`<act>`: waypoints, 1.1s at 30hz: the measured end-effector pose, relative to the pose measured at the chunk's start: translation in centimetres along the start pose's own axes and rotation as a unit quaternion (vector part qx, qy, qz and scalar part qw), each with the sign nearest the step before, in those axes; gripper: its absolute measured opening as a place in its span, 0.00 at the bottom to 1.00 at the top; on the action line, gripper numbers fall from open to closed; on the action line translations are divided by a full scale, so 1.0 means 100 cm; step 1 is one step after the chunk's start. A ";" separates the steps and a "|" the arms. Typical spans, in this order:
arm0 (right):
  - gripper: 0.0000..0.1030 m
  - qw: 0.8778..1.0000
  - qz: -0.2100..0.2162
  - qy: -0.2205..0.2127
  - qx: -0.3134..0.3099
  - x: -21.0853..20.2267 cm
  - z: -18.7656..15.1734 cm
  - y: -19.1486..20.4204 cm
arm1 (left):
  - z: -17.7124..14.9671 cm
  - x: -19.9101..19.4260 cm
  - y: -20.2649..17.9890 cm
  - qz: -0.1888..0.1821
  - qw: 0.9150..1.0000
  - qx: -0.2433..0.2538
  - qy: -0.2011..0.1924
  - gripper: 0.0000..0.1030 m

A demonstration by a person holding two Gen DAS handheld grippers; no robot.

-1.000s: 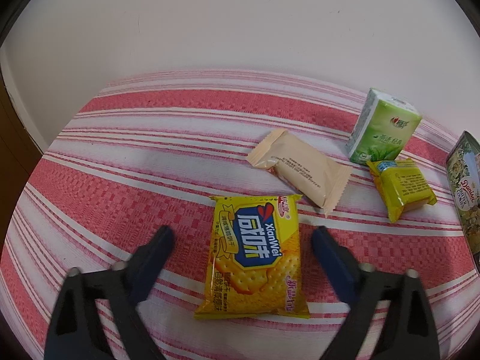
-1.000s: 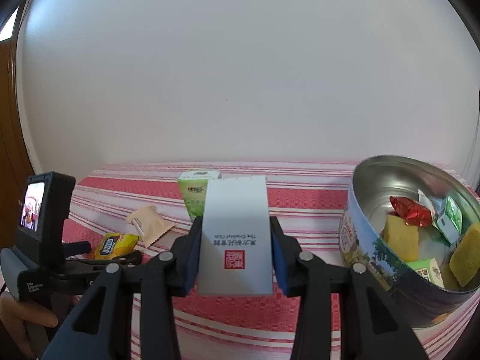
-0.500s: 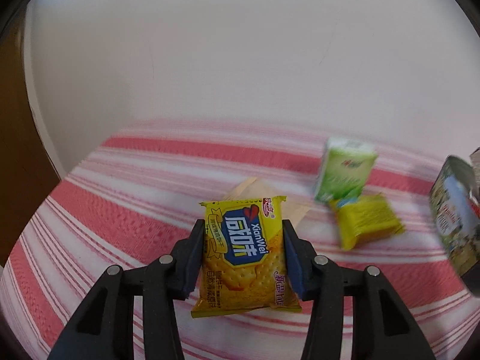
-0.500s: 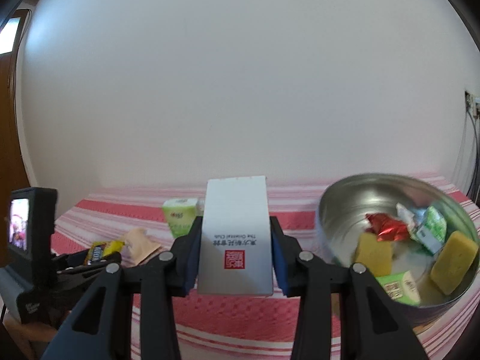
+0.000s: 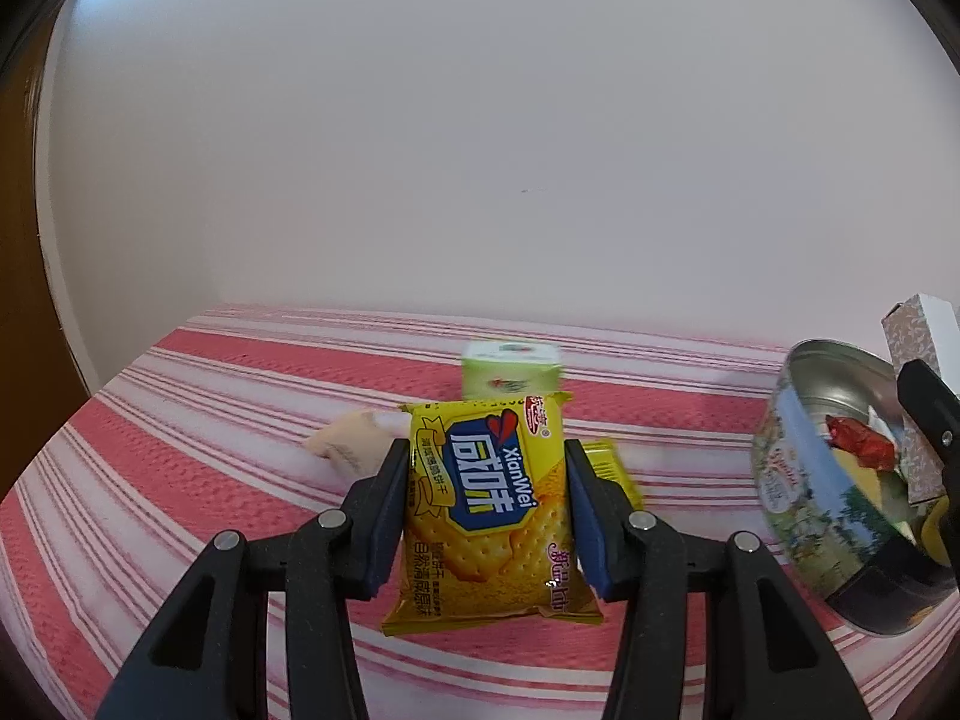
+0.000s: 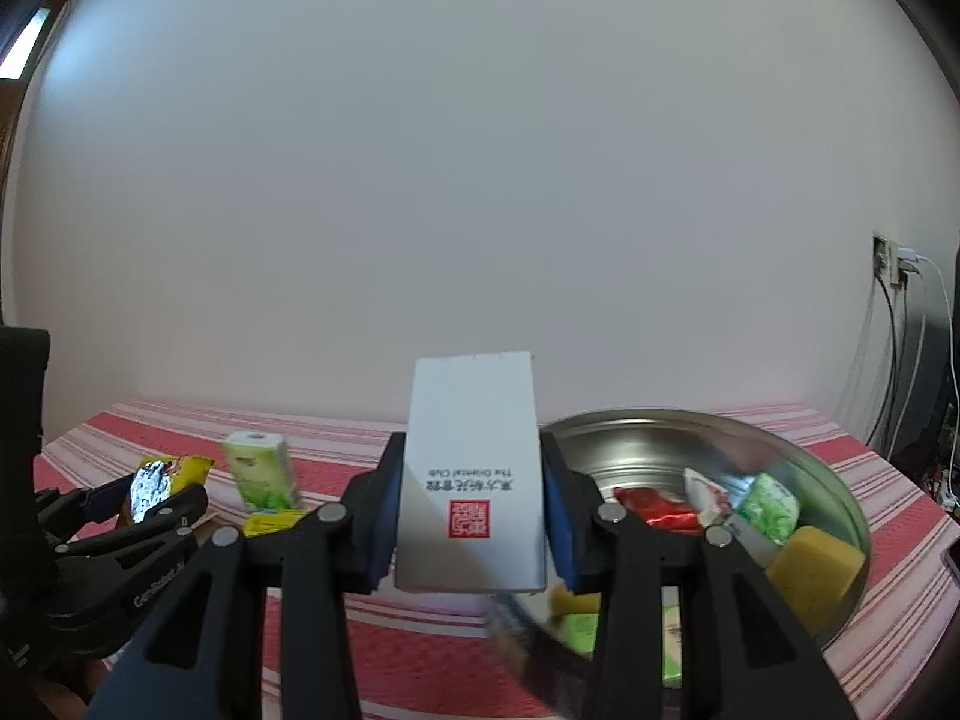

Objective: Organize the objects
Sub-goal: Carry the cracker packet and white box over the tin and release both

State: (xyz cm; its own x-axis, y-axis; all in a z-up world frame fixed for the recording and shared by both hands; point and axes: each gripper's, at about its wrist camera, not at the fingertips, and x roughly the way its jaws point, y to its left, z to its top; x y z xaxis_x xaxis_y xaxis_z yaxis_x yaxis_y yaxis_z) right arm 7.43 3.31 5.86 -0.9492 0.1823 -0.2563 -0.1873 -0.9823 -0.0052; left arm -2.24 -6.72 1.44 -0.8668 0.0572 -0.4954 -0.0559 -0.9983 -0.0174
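Observation:
My left gripper (image 5: 486,504) is shut on a yellow XianWei cracker packet (image 5: 489,510) and holds it above the striped cloth. My right gripper (image 6: 471,480) is shut on a white box (image 6: 471,474) with a red seal, held just left of the round metal tin (image 6: 834,480). The tin (image 5: 804,480) holds several snacks: a red wrapper (image 6: 654,507), a green pack (image 6: 771,498) and yellow blocks (image 6: 816,564). The left gripper with its packet (image 6: 162,477) shows at the left of the right wrist view.
On the red-and-white striped cloth (image 5: 180,420) lie a green tissue pack (image 5: 510,369), a beige packet (image 5: 354,447) and a small yellow packet (image 5: 612,468). A white wall stands behind. Cables and a socket (image 6: 894,264) are at the far right.
My left gripper closed on the cracker packet and lifted it off the cloth. My right gripper carried the white box right, toward the tin.

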 end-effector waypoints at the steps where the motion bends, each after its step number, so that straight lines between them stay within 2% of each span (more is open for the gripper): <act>1: 0.40 1.000 -0.002 -0.001 0.000 0.000 0.000 -0.003 | 0.001 0.000 -0.003 -0.002 1.000 0.001 -0.001 0.50; 16: 0.40 0.998 -0.056 -0.008 0.021 -0.006 0.005 -0.067 | 0.004 -0.017 -0.069 -0.032 0.999 0.018 -0.023 0.50; 33: 0.40 0.994 -0.107 -0.002 0.035 0.003 0.005 -0.132 | 0.011 -0.031 -0.138 -0.084 0.995 0.043 -0.036 0.50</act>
State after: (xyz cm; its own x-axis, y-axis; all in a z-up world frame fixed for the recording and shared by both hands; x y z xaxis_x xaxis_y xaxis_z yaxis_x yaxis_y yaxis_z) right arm 9.52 16.39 6.39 -0.8868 0.3867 -0.2529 -0.4017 -0.9157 0.0083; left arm 0.69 6.84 4.15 -0.8751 0.2268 -0.4274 -0.2423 -0.9700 -0.0187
